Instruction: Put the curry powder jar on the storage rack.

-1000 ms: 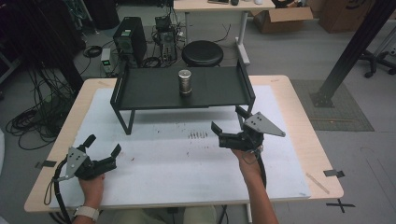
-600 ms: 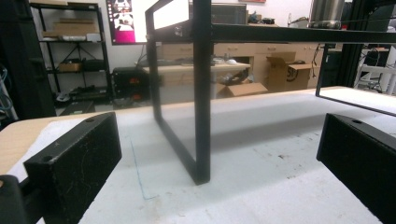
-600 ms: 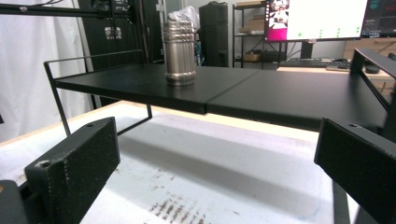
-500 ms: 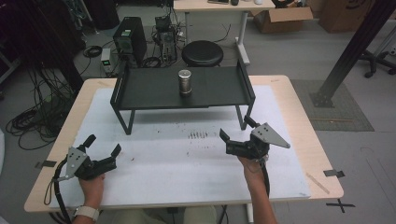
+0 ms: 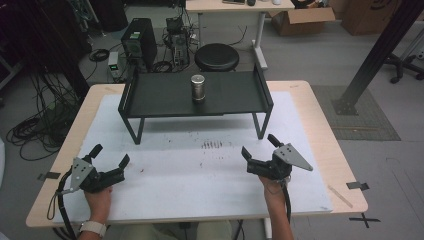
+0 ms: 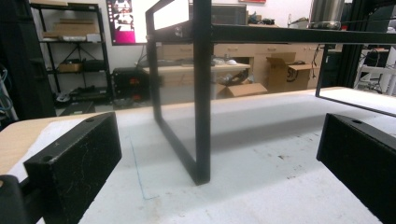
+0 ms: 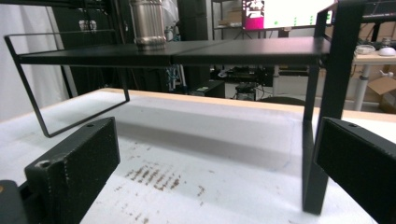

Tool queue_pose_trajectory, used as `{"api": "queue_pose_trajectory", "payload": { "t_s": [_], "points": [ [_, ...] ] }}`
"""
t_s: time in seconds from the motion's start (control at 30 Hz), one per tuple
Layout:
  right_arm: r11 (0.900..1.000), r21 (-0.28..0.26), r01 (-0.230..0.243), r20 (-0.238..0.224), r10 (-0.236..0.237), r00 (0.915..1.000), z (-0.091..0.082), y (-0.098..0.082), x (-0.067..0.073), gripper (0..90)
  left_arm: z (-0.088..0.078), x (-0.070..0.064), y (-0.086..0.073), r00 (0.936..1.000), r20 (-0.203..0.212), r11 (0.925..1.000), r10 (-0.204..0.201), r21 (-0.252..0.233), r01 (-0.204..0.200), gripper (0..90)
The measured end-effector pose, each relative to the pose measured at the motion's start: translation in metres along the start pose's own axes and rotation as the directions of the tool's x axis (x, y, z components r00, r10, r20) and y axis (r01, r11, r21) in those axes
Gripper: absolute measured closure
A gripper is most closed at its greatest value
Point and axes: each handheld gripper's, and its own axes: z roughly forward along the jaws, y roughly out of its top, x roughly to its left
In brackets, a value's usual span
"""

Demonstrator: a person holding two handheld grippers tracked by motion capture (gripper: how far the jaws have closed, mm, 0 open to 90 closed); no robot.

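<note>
No legible text, label, brand or number anywhere. On the cardboard box (image 6: 279,75) far behind the worktop in the left gripper view, a dark printed mark, too blurred to read. On the far wall screen (image 6: 120,22), pink and white patches, unreadable. On the floor (image 5: 395,150) at the near right in the high view, a black tape cross (image 5: 363,219).

A silver steel cup (image 5: 198,87) stood on a black rack (image 5: 150,97); the white worktop (image 5: 200,170) bore brown specks.
</note>
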Motion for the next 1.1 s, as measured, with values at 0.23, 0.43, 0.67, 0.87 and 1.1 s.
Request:
{"api": "queue_pose_trajectory", "payload": {
  "t_s": [0.23, 0.43, 0.67, 0.87, 1.1],
  "points": [
    [1.0, 0.01, -0.004, 0.017, 0.004, 0.9999, -0.002, -0.011, -0.001, 0.0, 0.0, 0.0, 0.0, 1.0, 0.0, 1.0, 0.001, 0.0, -0.001, 0.2],
    [1.0, 0.016, -0.001, 0.034, 0.0, 0.9994, -0.006, -0.022, 0.0, 0.0, 0.0, 0.0, 0.0, 1.0, 0.0, 1.0, 0.001, -0.001, -0.001, 0.2],
    [1.0, 0.007, 0.001, 0.044, -0.001, 0.999, -0.01, -0.029, 0.0, 0.0, 0.0, 0.0, 0.0, 1.0, -0.001, 1.0, 0.001, -0.001, -0.001, 0.2],
    [1.0, -0.008, 0.013, 0.06, -0.012, 0.9981, -0.013, -0.035, 0.002, 0.0, 0.0, 0.0, 0.0, 1.0, -0.001, 1.0, 0.001, -0.002, -0.001, 0.2],
    [0.999, -0.011, 0.052, 0.066, -0.051, 0.9965, -0.013, -0.036, 0.006, 0.0, 0.0, 0.0, 0.0, 1.0, -0.001, 1.0, 0.002, -0.002, -0.002, 0.2]
  ]
}}
